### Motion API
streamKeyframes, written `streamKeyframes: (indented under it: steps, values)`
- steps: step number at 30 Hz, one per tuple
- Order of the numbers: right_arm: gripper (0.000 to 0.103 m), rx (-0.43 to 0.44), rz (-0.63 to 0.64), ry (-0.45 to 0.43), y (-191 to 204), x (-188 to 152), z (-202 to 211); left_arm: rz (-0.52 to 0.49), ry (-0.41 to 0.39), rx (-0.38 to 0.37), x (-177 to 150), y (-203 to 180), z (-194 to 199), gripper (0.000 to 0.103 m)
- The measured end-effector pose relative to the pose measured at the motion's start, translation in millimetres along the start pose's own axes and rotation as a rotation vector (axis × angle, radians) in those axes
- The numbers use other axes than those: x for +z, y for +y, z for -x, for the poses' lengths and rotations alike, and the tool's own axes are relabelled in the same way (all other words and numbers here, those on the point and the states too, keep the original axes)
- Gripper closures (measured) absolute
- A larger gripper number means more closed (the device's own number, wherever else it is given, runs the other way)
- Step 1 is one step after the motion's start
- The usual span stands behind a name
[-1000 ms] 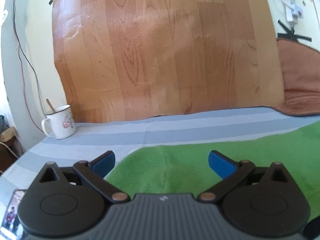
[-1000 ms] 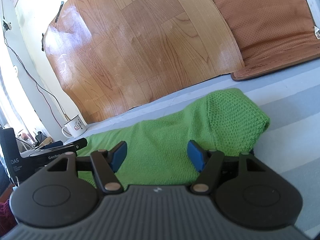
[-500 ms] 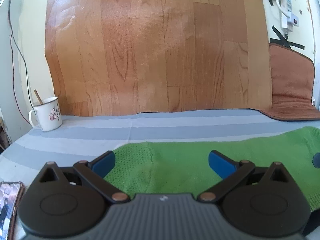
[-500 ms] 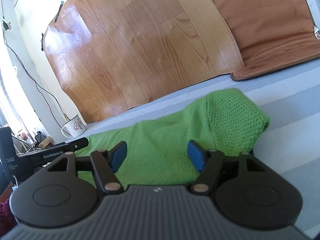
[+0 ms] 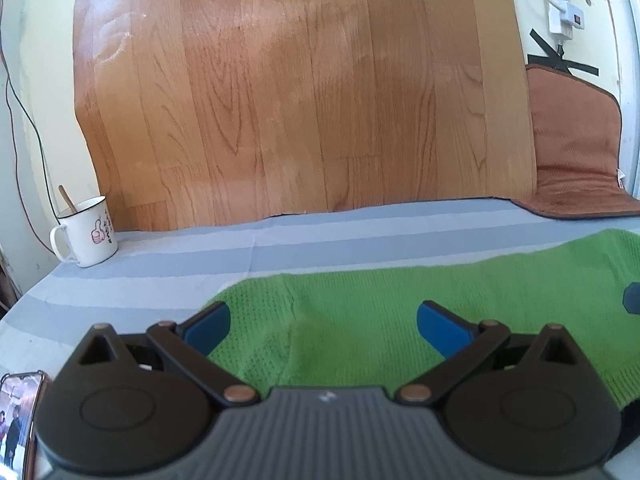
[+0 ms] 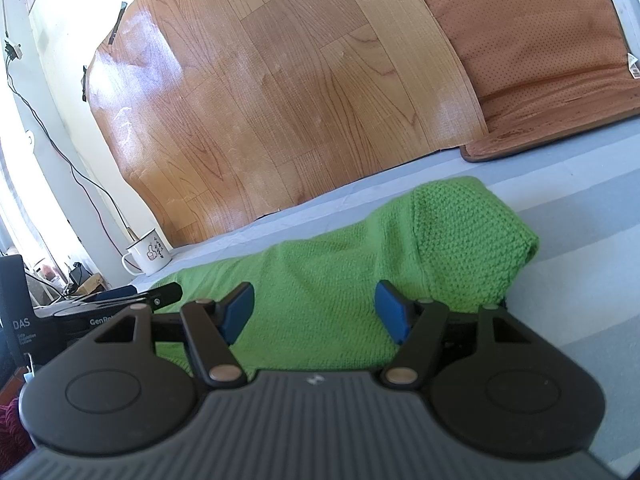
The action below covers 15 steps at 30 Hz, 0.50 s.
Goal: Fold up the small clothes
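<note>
green knit garment (image 5: 400, 320): lies flat and stretched left to right across the bench (image 5: 320, 248), which carries a cloth of pale blue and grey stripes; its left end is rounded and of a more open mesh knit, and its right end (image 6: 472, 240) is a coarser, bulkier knit that humps up off the cloth. left tongs (image 5: 323, 322): spread wide, blue pads apart, set low over the near edge of the garment's left end, nothing between the pads; whether the pads touch the fabric cannot be told. right tongs (image 6: 315, 310): spread wide likewise, over the near edge of the garment just left of the coarse-knit end, gripping nothing; a dark tip of them shows at the right edge of the left wrist view, and the left tongs' black body shows at the left of the right wrist view. white enamel mug (image 5: 86, 236): stands upright at the far left corner of the bench, well apart from the garment, thumbs-up print on its side, a wooden stick leaning inside. wood-grain vinyl sheet (image 5: 300, 92): hangs on the wall behind the bench. brown cushion (image 6: 540, 60): leans against the wall at the far right, its lower edge on the striped cloth. phone (image 5: 18, 420): near left corner, screen lit.
</note>
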State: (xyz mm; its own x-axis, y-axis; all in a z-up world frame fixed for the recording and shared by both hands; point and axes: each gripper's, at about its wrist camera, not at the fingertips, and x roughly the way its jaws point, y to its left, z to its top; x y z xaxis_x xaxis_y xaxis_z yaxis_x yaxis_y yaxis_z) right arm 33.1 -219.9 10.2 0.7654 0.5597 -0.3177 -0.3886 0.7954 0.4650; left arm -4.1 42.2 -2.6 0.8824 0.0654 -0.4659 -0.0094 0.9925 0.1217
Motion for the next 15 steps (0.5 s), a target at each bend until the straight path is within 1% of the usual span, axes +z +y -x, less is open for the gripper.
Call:
streamKeyframes:
  steps: [15]
  values:
    - [0.034, -0.001, 0.001, 0.000, 0.0, 0.3, -0.2, 0.000, 0.039, -0.009, 0.7, 0.6, -5.4, 0.000]
